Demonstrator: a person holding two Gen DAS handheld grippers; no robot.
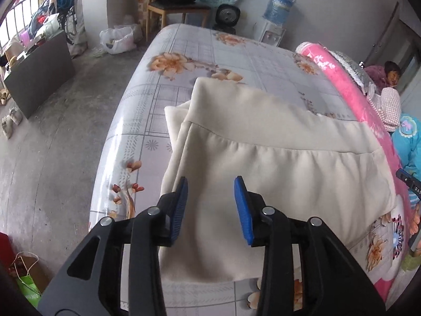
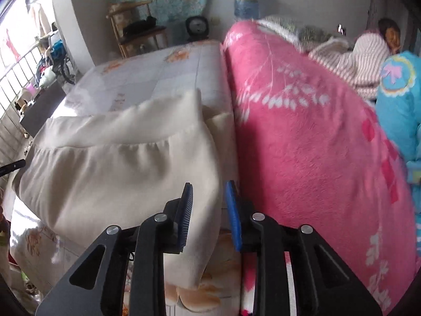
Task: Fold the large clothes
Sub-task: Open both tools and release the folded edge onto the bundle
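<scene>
Nearest, the left gripper [image 1: 210, 205] hangs over the near edge of the cream garment [image 1: 263, 158], fingers partly apart with nothing between the pads — empty. The right gripper [image 2: 209, 213] is the same: a narrower gap, poised over the garment's [image 2: 118, 173] right edge, gripping nothing. Both point steeply down at the cloth, likely having let a fold drop or lining up for the next pinch. The garment lies on the flowered bed [image 1: 189, 52], folded over itself — a gathered seam crosses it, a layer doubled behind, surface mostly smooth. Its right side touches the pink blanket [image 2: 302, 131]. Farther off stand a chair [image 1: 179, 8] and fan [image 1: 229, 15].
</scene>
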